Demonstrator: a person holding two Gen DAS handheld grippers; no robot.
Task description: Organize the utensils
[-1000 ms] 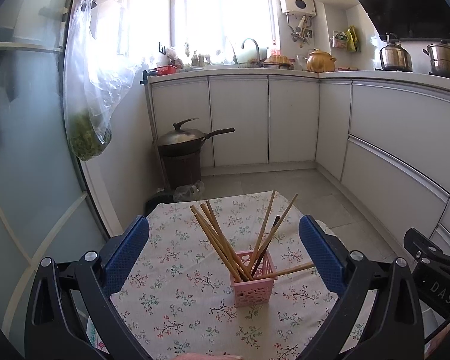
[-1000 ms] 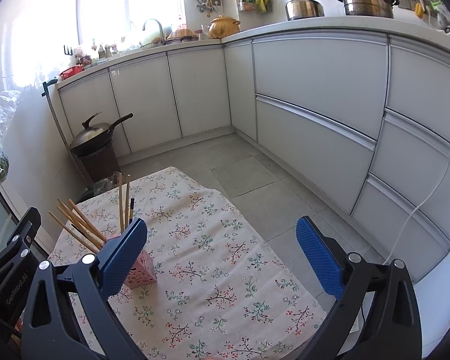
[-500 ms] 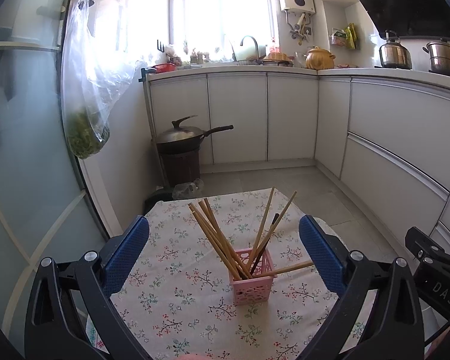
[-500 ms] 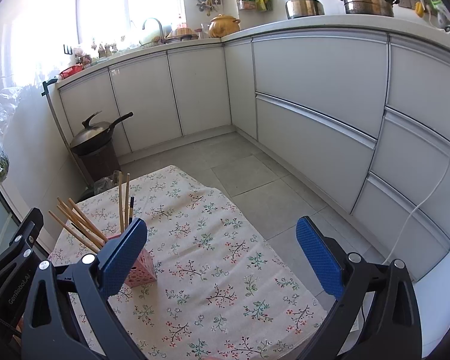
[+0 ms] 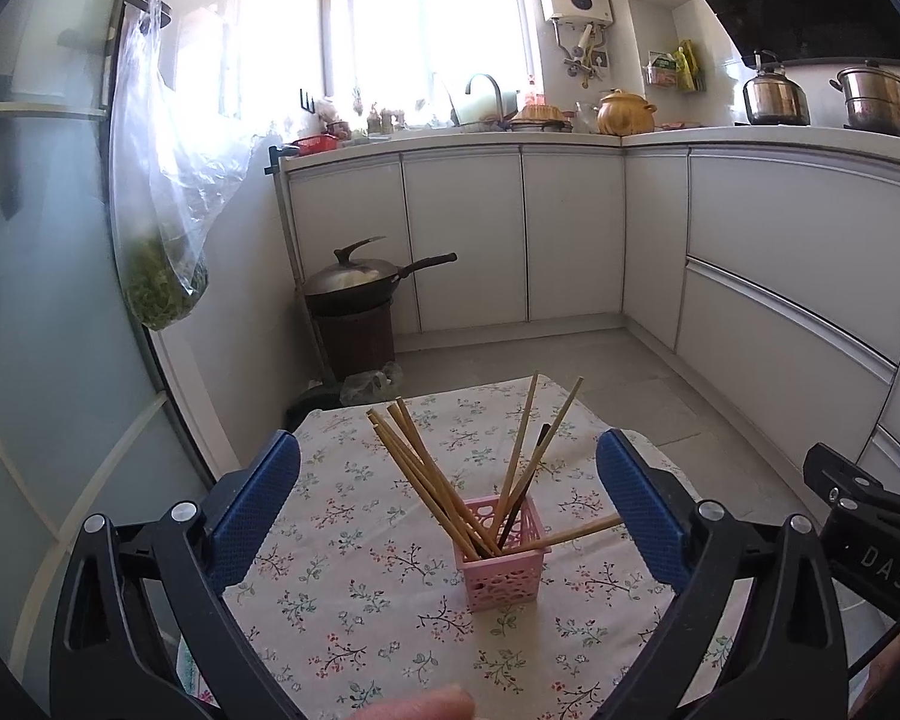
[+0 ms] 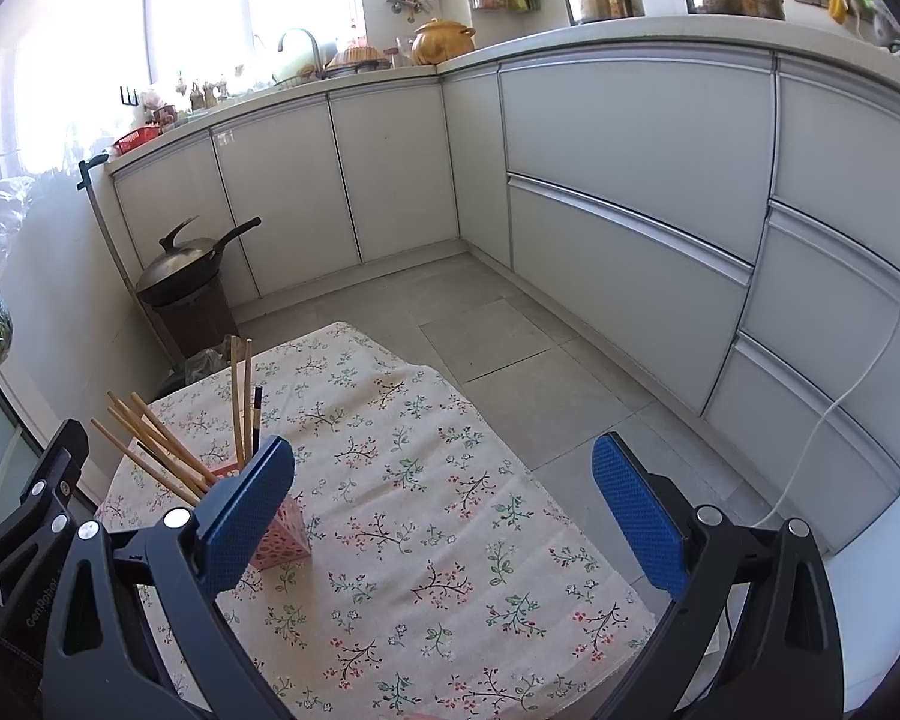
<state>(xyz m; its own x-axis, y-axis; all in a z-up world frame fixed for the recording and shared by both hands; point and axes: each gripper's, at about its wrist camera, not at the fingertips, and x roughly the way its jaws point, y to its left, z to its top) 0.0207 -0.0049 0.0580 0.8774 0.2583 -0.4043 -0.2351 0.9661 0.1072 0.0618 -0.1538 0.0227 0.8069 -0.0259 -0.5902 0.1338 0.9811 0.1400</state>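
On floral cloth: square pink perforated basket, slender wooden chopsticks.

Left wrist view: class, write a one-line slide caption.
Open left hand-held gripper facing a pink basket of chopsticks on a floral tablecloth.

pink basket half hidden behind blue pad, countertop clutter washed out

pink basket, floral white tablecloth, blue-padded tongs.
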